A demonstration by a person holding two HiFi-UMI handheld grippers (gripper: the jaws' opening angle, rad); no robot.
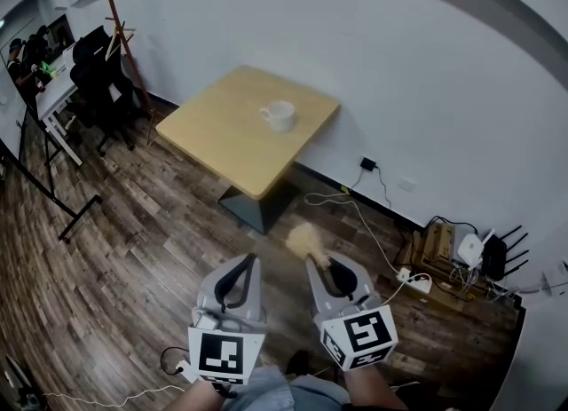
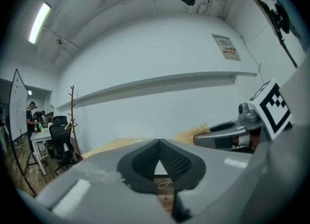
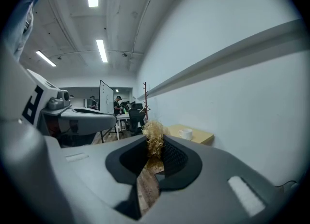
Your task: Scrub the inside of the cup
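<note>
Cup (image 1: 280,115) well ahead of right gripper (image 1: 314,264), upright on table (image 1: 222,130), mouth up. Right jaws clamp straw scrubber (image 1: 303,241). Left gripper (image 1: 251,262) closed, empty, alongside.

**Two hand-held grippers, side by side, jaws aimed toward 12 o'clock in the head view.**
The left gripper (image 1: 251,260), near 7 o'clock of the frame, has its jaws pressed together with nothing between them. The right gripper (image 1: 314,265), near 5 o'clock, is clamped on a straw-coloured scrubbing tuft (image 1: 304,242) that projects past its tips. The right forearm (image 1: 371,395) enters at the bottom edge.
</note>
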